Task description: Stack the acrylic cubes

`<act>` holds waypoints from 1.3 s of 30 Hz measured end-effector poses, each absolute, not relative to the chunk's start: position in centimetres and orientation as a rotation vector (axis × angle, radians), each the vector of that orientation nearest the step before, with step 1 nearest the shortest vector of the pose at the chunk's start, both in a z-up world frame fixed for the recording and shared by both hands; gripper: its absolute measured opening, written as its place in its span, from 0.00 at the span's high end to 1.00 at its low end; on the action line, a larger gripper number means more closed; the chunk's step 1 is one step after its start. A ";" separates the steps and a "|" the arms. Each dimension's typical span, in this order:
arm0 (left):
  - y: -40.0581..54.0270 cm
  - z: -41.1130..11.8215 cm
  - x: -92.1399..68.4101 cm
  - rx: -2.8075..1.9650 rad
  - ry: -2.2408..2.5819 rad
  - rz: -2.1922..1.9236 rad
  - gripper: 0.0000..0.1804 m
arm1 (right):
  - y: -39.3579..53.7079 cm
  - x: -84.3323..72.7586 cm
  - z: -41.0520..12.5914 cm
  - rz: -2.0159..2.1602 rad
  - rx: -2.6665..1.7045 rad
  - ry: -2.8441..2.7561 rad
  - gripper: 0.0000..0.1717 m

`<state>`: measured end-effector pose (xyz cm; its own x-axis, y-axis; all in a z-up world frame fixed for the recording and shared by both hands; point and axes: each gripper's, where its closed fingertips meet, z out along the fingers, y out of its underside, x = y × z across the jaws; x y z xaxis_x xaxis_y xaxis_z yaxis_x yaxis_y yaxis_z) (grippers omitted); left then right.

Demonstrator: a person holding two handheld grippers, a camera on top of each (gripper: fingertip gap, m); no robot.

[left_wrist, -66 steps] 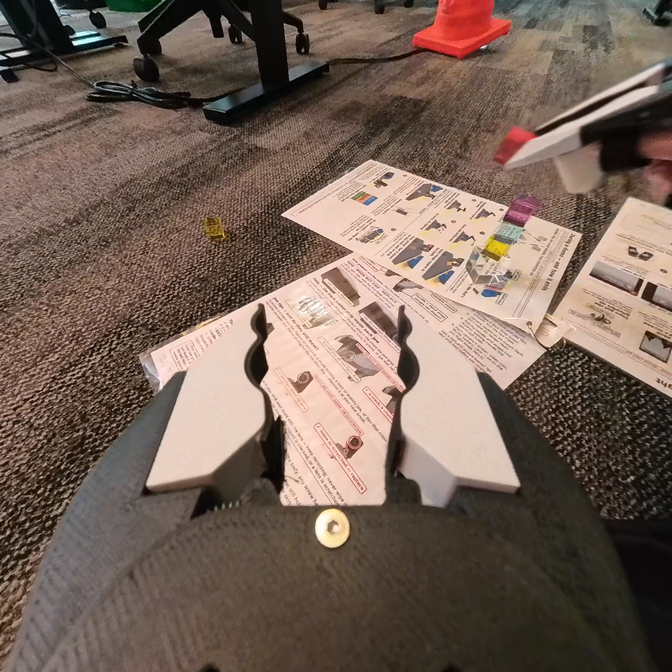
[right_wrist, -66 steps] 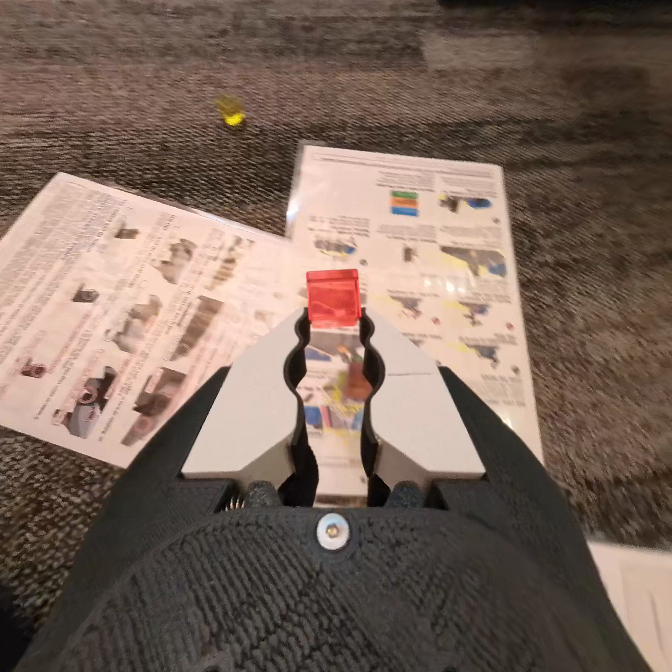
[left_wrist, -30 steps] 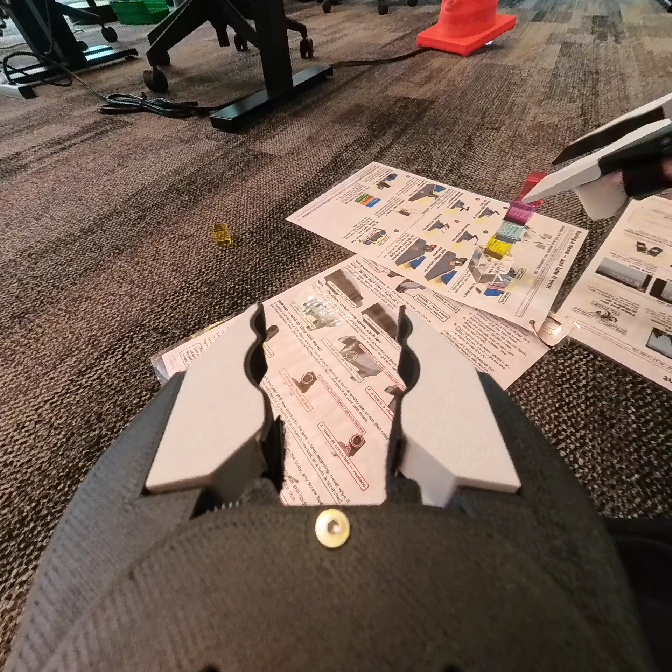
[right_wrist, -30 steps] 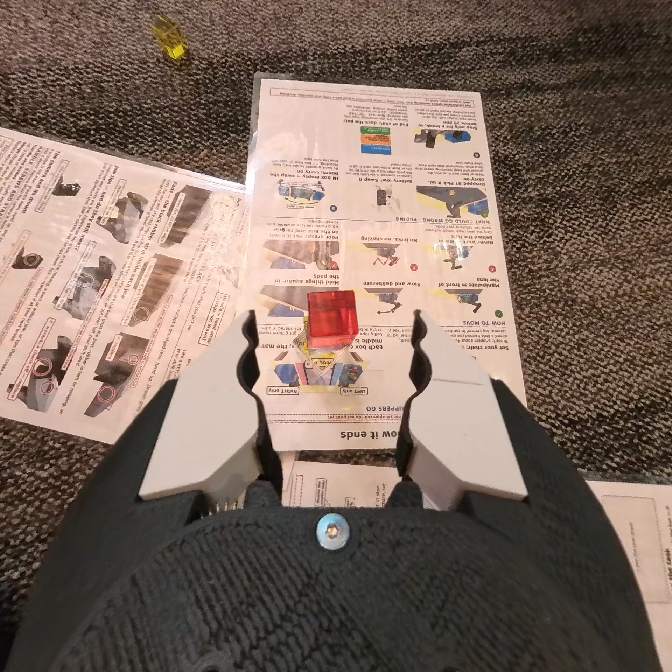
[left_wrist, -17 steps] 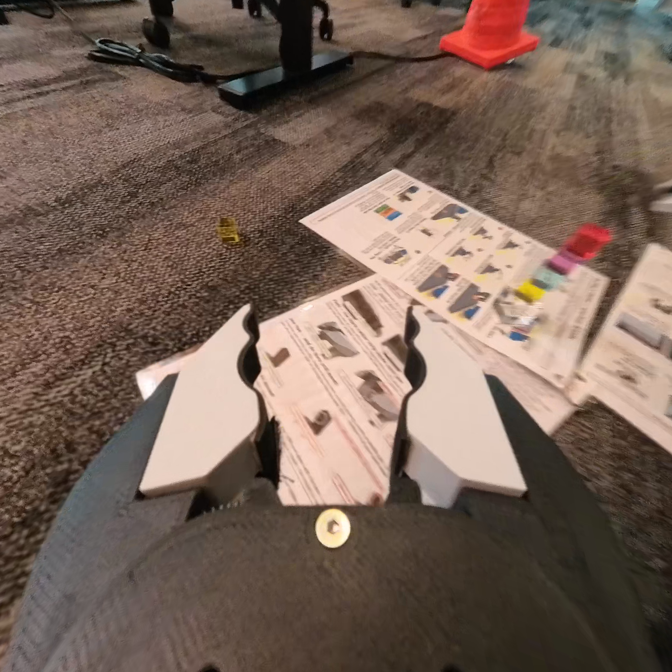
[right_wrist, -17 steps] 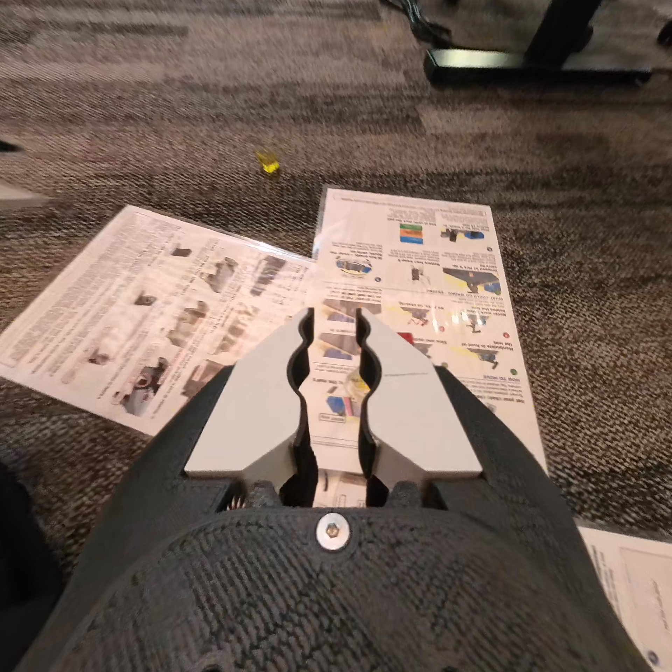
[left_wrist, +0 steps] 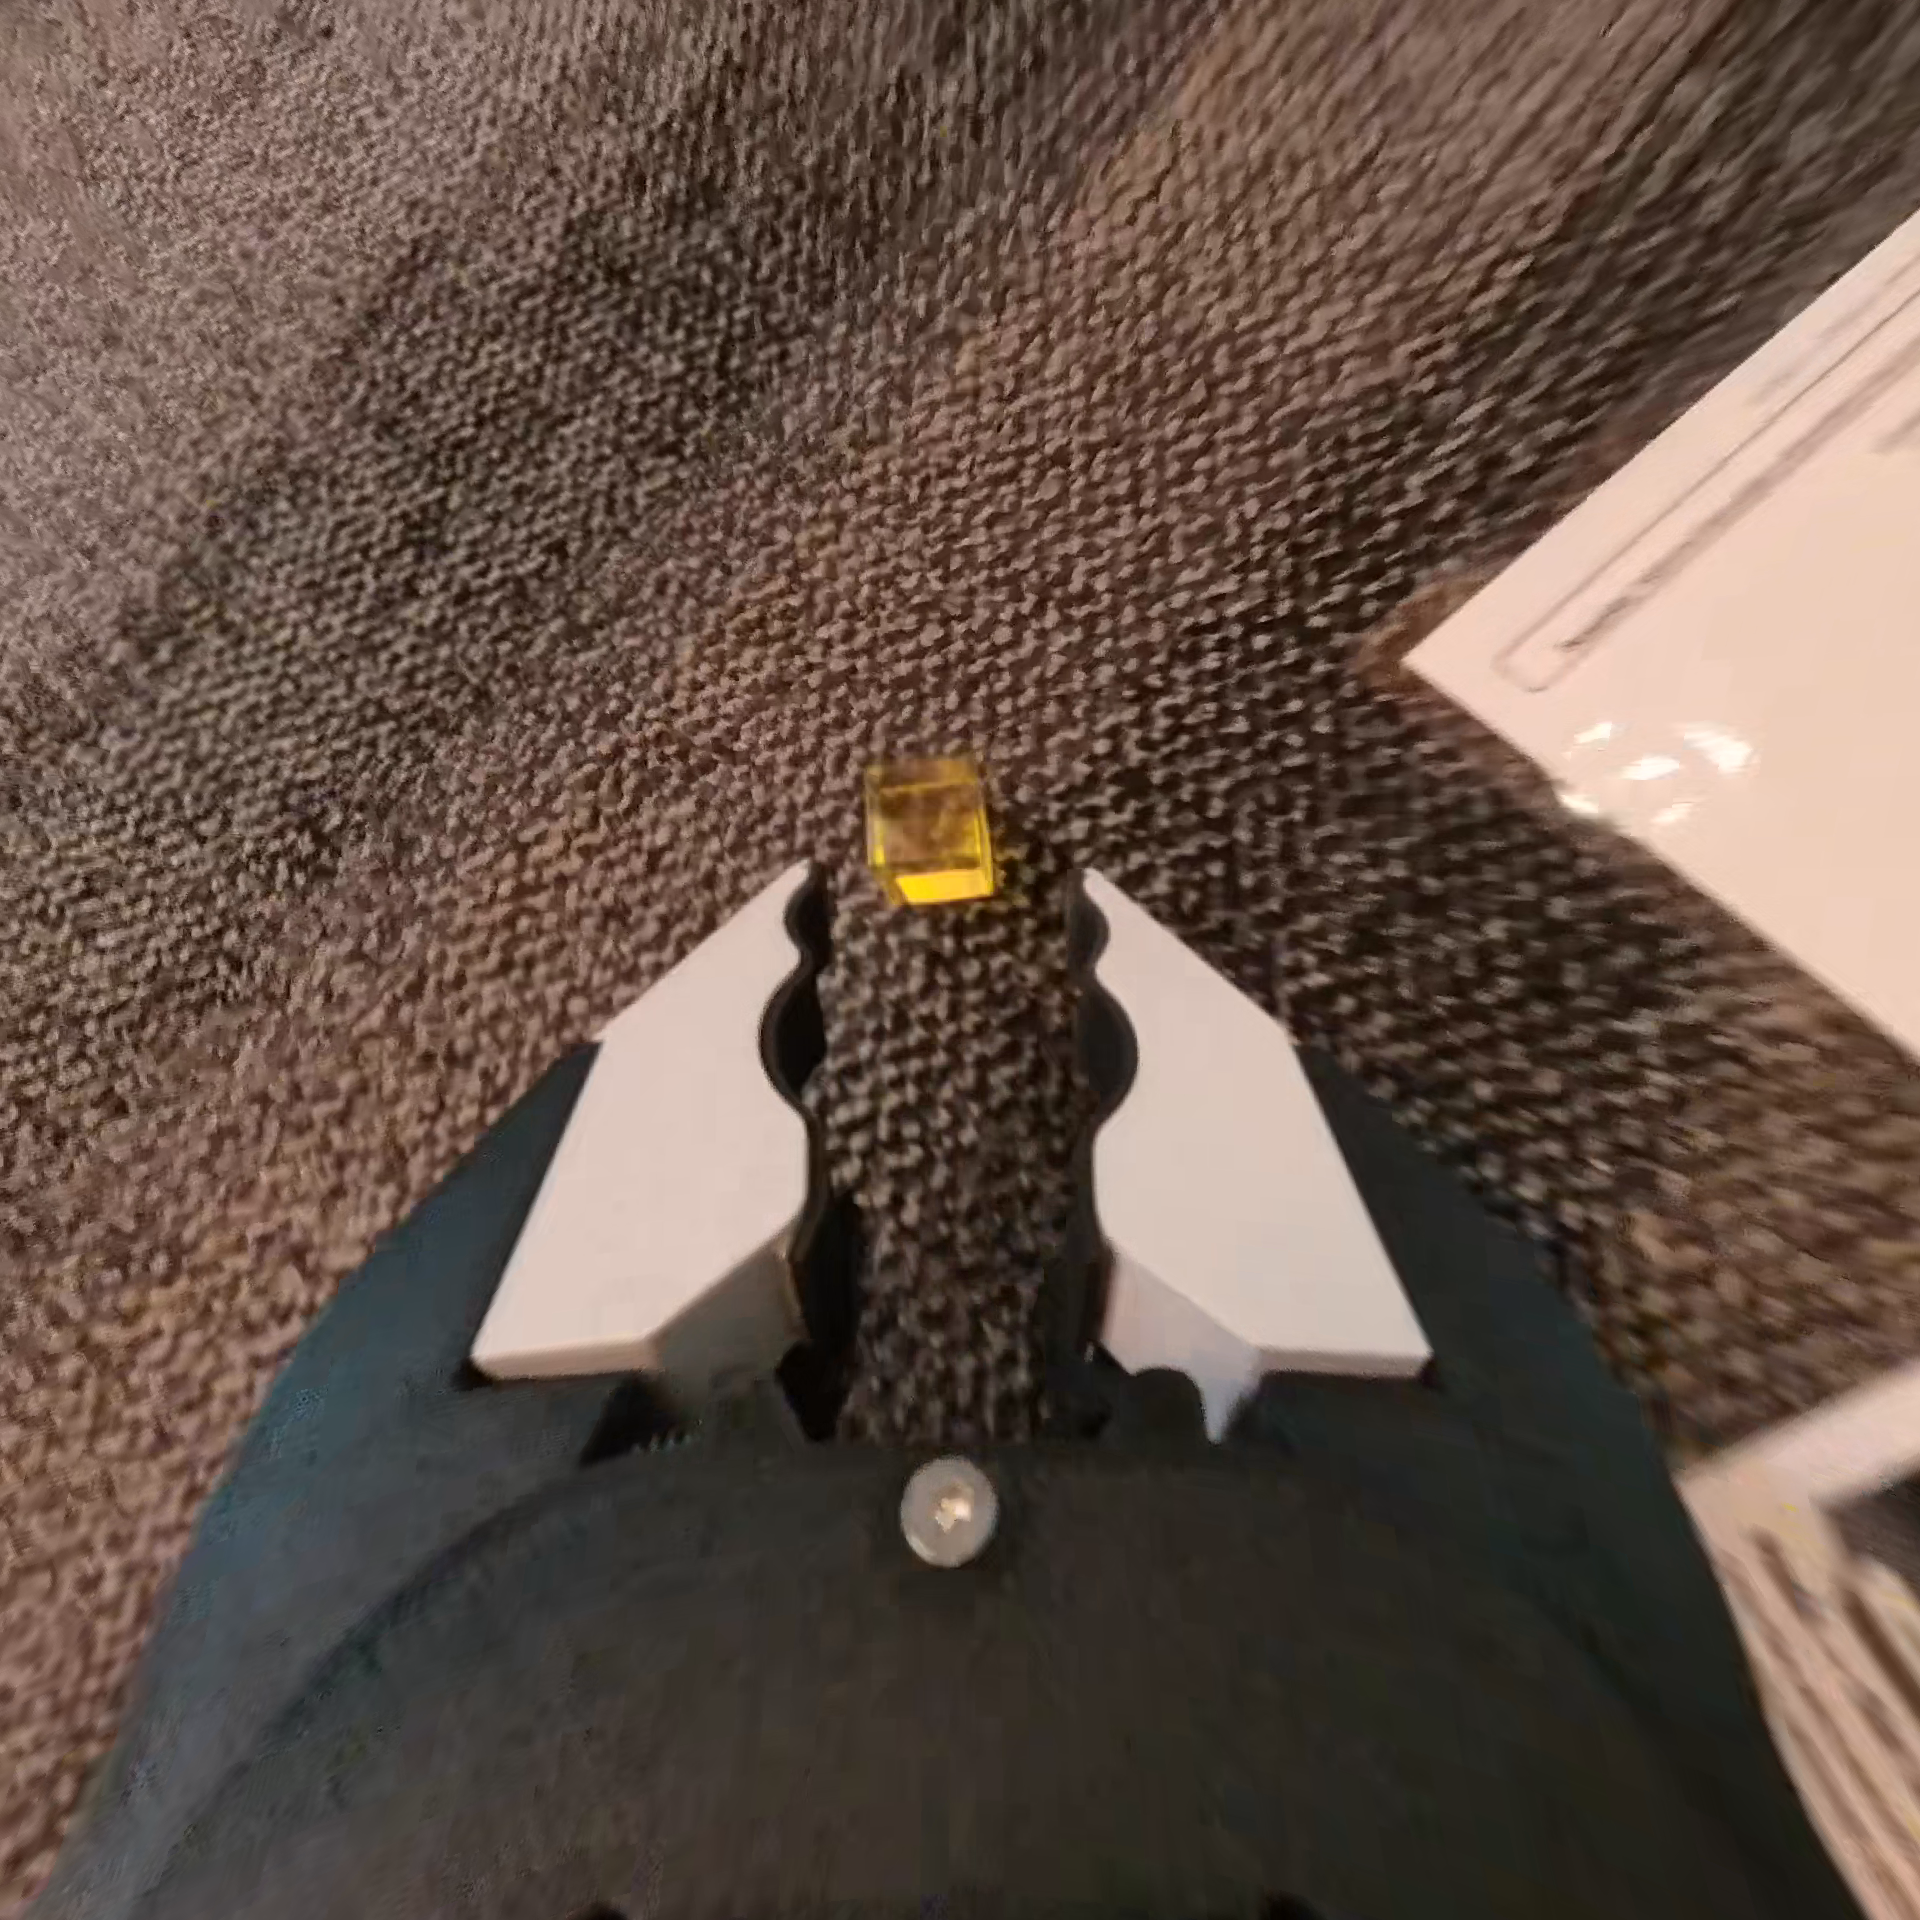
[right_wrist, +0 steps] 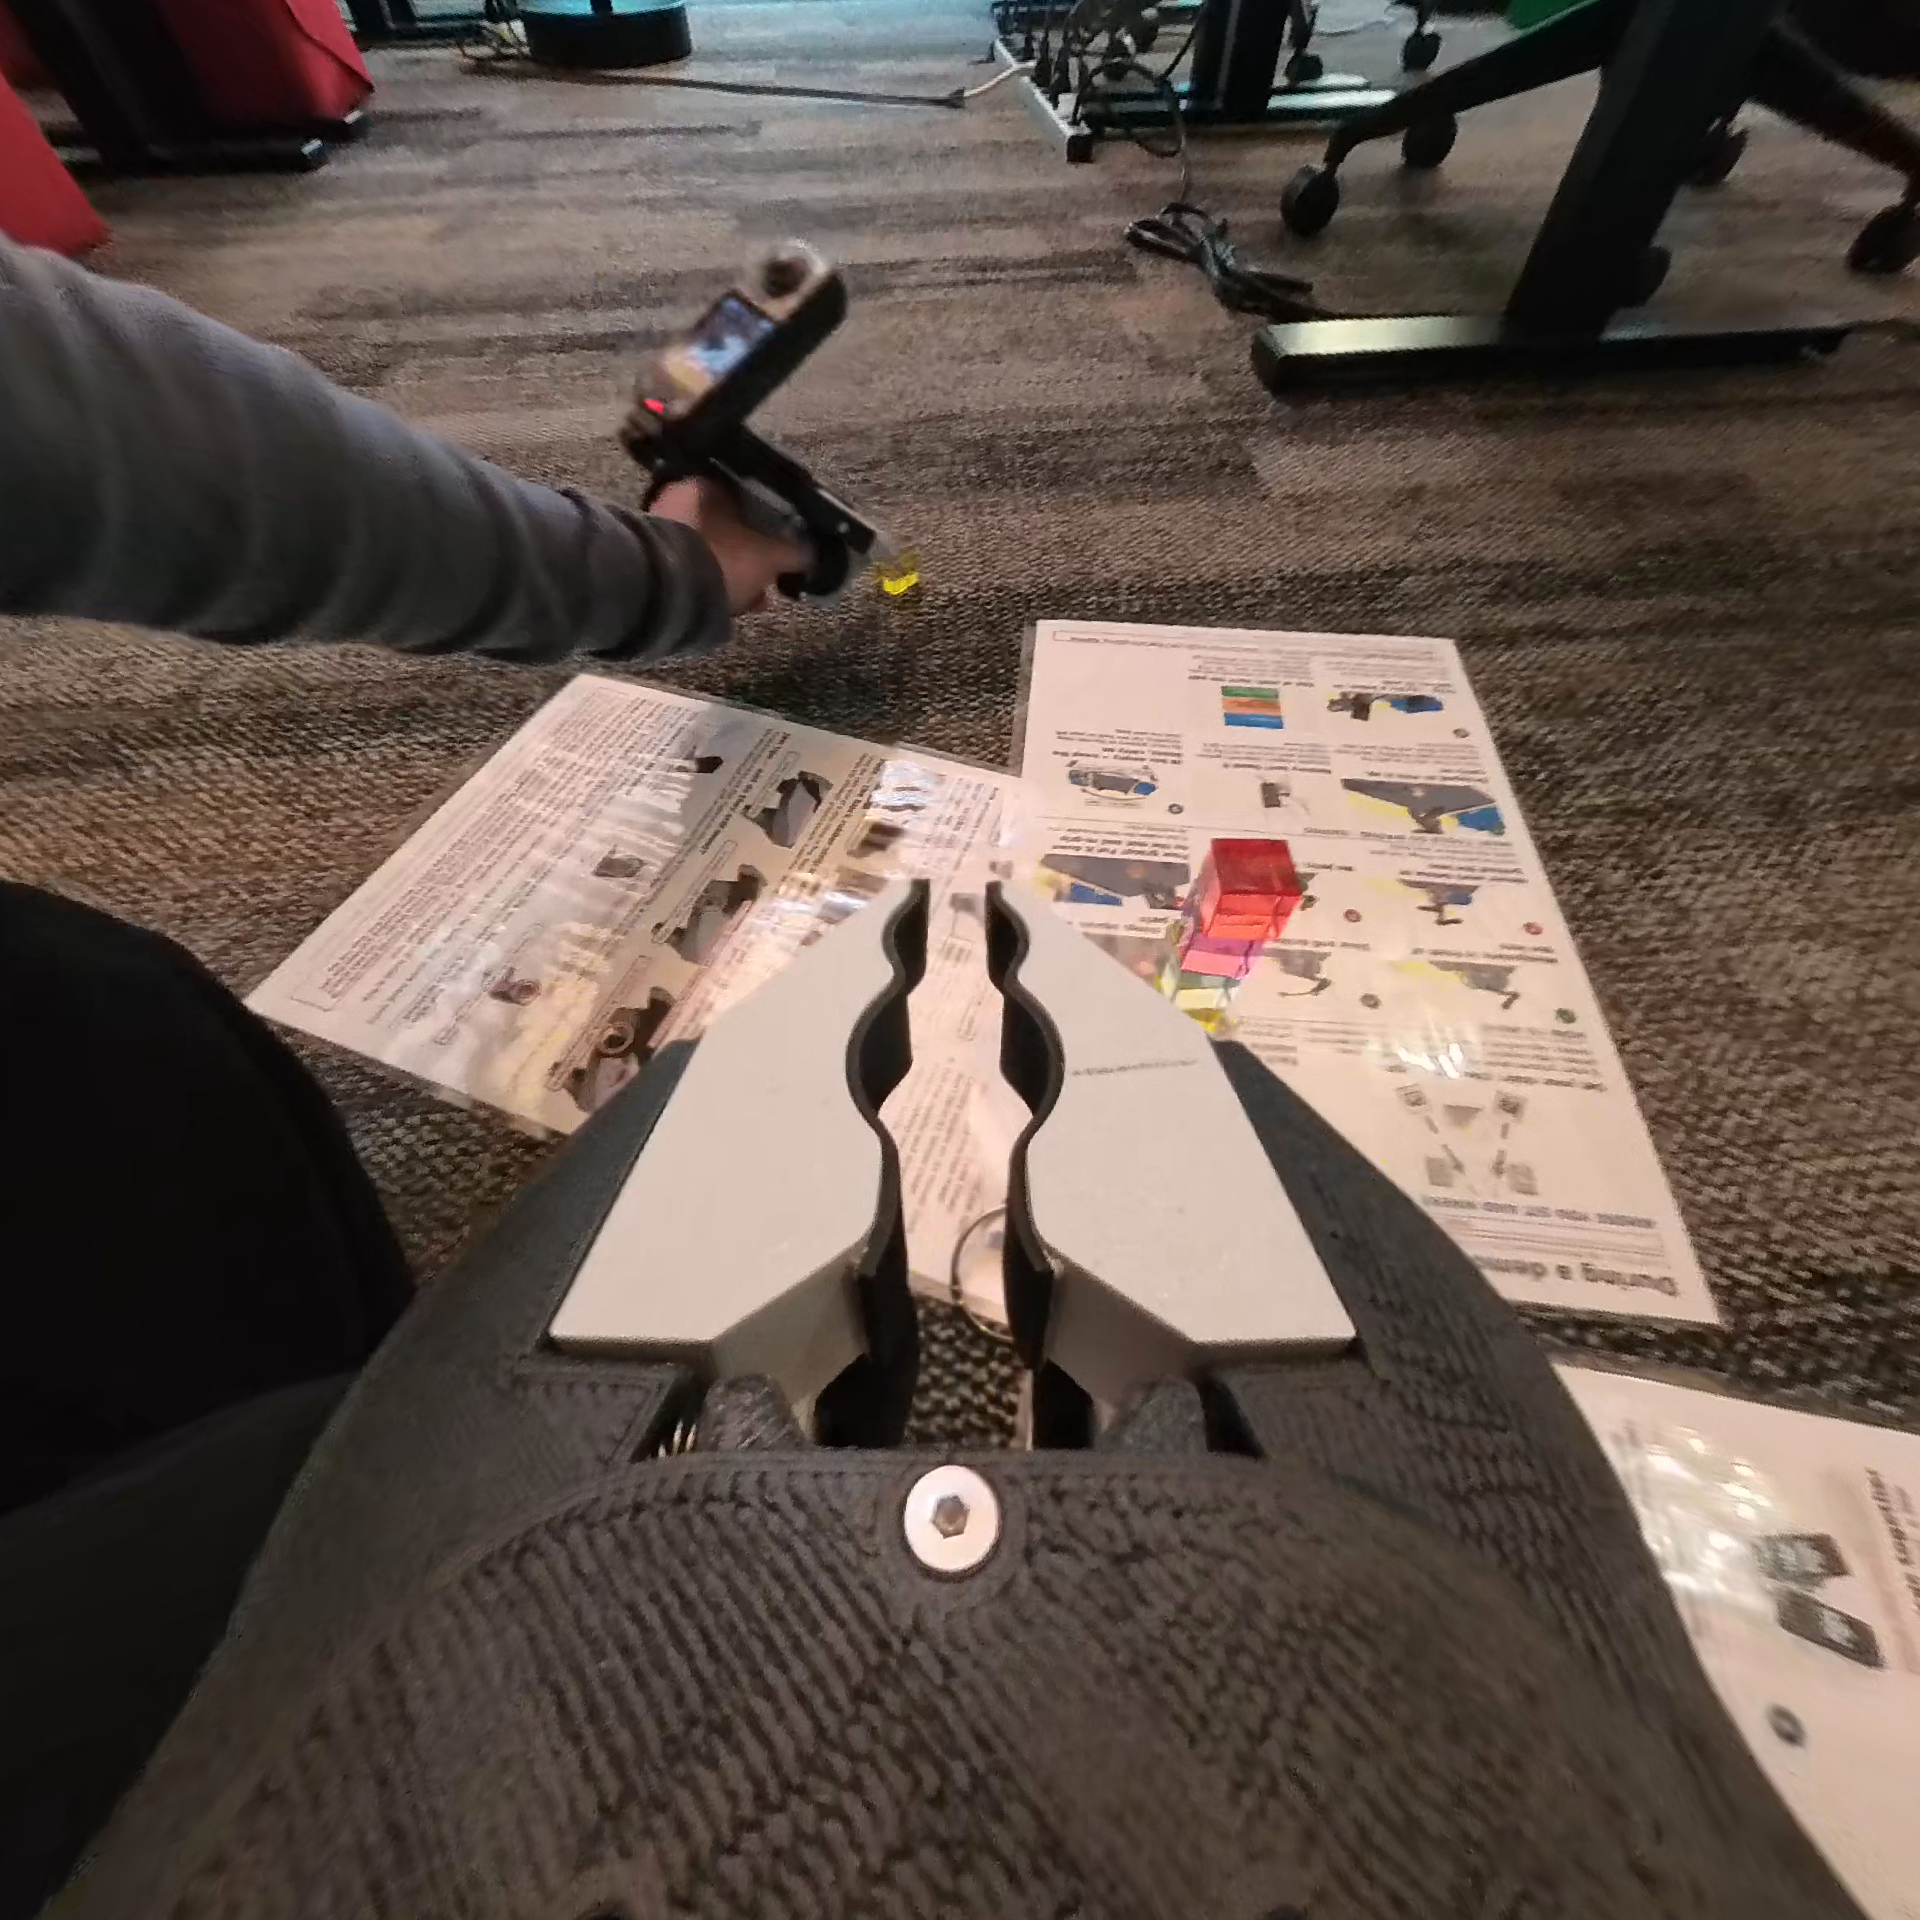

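Observation:
My left gripper (left_wrist: 948,878) is open and empty, low over the carpet. A small clear yellow cube (left_wrist: 928,842) lies on the carpet just past its fingertips, in line with the gap, untouched. In the right wrist view the left gripper (right_wrist: 868,551) hangs right beside that cube (right_wrist: 899,577). My right gripper (right_wrist: 956,890) is all but shut, with only a narrow slit and nothing between the pads. It hovers above the printed sheets. A stack of clear cubes, with a red cube (right_wrist: 1252,883) on top of pink and yellow ones, stands on the right-hand sheet (right_wrist: 1351,727), right of my fingers.
A second laminated sheet (right_wrist: 623,883) overlaps the first, and a third sheet (right_wrist: 1766,1558) lies at lower right. A sheet's corner (left_wrist: 1714,779) lies right of the left gripper. A grey sleeve (right_wrist: 312,520) reaches across. A black desk foot (right_wrist: 1558,338), chair wheels and a cable (right_wrist: 1205,249) stand farther off. Some 50 cm of space lies between my two pairs of fingers. To reach the red cube (right_wrist: 1252,883) in a straight line is about 15 cm for my right fingers, about 40 cm for my left.
My right gripper set the red cube on the stack, let go, drew back and closed on air. My left gripper swung from above the sheets over to the yellow cube, jaws still open.

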<state>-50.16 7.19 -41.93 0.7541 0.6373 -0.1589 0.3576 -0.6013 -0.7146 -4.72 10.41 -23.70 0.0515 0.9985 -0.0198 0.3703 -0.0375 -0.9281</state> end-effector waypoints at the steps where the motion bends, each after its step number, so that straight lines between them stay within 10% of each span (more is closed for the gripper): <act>1: 7.5 -42.6 -50.9 -2.287 -0.738 0.557 0.74 | 10.5 -4.8 -24.0 1.001 -1.539 -1.435 0.95; 14: 8.9 -44.2 -49.9 -2.280 -0.885 0.281 0.85 | 11.1 -5.4 -24.5 0.985 -1.557 -1.404 0.96; 26: 17.2 -24.6 -17.8 -1.929 -0.046 -0.379 0.85 | 19.6 -0.2 -23.9 1.076 -1.737 -0.832 0.96; 39: 21.3 -28.2 -9.9 -2.230 0.226 -0.249 0.85 | 19.3 -0.8 -23.9 1.151 -1.732 -0.816 0.97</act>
